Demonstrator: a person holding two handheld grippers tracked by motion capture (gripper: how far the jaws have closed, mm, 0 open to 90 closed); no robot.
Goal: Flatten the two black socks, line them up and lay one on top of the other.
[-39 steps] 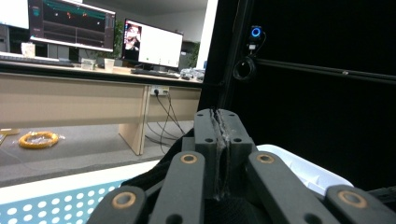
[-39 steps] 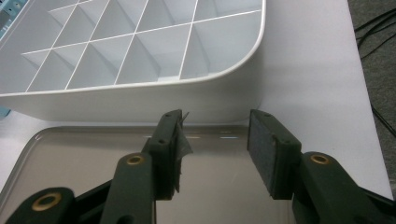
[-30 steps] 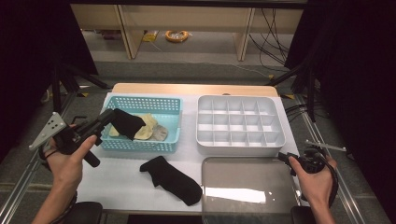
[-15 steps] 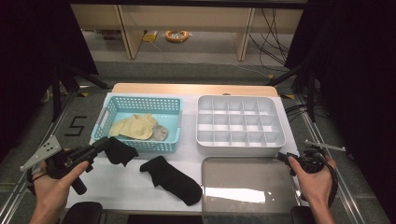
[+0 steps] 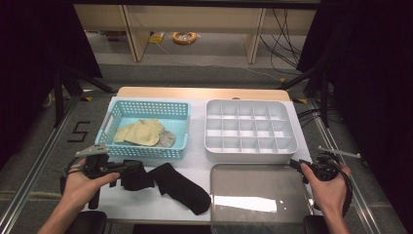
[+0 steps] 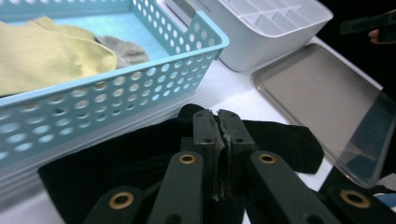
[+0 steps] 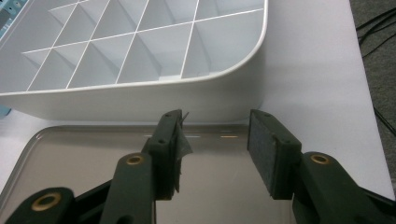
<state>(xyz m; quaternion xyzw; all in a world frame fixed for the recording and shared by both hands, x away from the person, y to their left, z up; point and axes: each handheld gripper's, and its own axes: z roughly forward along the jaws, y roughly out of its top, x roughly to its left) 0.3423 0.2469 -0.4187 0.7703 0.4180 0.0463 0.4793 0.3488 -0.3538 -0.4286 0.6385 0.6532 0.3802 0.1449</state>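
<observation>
Your left gripper has its jaws pinched tight on a bunched black fabric sock, low over the white table, just in front of the perforated turquoise plastic basket and beside a second black sock lying flat. That makes two dark socks out, I'd say, while the pale yellow cloth and a grey piece wait in the basket. Your right gripper hangs spread and empty over the clear plastic lid, by the white compartment tray.

Two bare forearms, no sleeves. Each hand carries a black claw: left claw and right claw have flat dark-green jaw bars, brass-ringed pivots and dark pads. The left claw bears a grey three-cornered plate.
</observation>
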